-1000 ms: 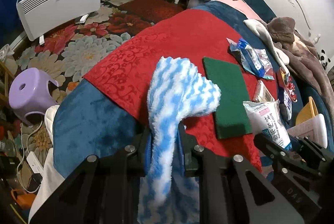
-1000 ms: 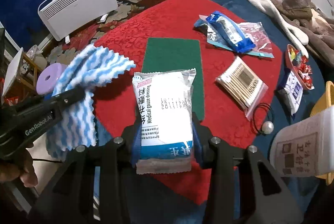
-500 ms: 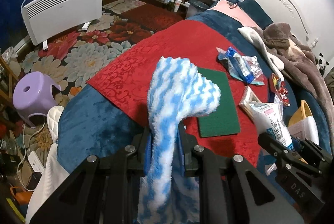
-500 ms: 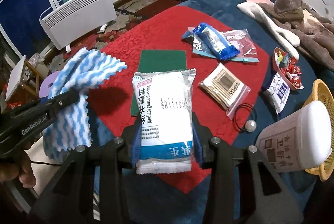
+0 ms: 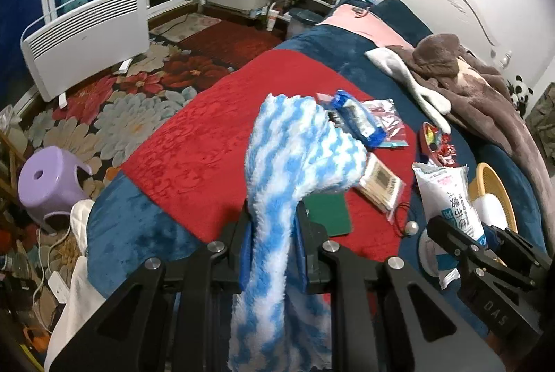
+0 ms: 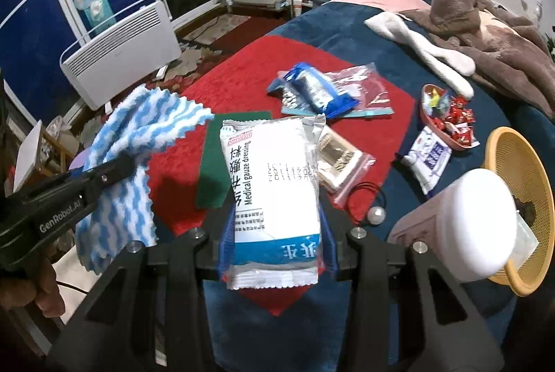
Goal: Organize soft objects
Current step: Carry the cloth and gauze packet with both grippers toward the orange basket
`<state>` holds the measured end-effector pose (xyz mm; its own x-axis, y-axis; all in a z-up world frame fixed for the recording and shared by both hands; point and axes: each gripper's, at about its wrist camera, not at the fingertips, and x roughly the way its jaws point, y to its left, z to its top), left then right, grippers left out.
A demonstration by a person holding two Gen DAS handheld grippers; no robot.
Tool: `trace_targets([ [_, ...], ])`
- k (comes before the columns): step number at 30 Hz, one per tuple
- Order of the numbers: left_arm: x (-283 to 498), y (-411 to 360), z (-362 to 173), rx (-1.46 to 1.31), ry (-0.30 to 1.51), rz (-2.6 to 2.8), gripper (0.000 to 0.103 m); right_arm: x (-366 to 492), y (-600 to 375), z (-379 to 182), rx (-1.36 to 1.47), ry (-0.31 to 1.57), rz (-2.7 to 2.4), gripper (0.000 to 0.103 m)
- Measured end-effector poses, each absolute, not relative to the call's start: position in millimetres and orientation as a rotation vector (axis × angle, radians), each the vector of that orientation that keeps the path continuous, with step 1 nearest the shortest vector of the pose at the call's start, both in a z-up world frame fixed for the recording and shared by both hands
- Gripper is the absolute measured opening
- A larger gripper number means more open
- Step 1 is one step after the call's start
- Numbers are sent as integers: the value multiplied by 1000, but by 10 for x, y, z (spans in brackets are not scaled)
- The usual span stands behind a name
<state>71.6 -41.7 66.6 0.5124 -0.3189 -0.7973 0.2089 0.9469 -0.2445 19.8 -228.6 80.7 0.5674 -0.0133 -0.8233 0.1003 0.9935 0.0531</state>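
Left gripper (image 5: 272, 240): black angular frame, blue pads inside the fingers, round silver screws on the knuckles; white "GenRobot.AI" lettering on its side, seen from the right wrist view. Right gripper (image 6: 274, 240): same black frame, blue pads, silver screws; "DAS" embossed on its body. A bare hand (image 6: 31, 285) grips the left handle.

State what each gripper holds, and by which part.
The left gripper pinches the blue-and-white cloth across its bunched middle. The right gripper clamps the medical gauze packet by its side edges near the lower end.
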Motion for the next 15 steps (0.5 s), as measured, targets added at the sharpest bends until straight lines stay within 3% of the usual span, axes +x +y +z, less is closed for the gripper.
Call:
trace_targets([
  [15,597,-1141,954,-42,957,-422,20,-38,-3006,1114,197,887,-167,42],
])
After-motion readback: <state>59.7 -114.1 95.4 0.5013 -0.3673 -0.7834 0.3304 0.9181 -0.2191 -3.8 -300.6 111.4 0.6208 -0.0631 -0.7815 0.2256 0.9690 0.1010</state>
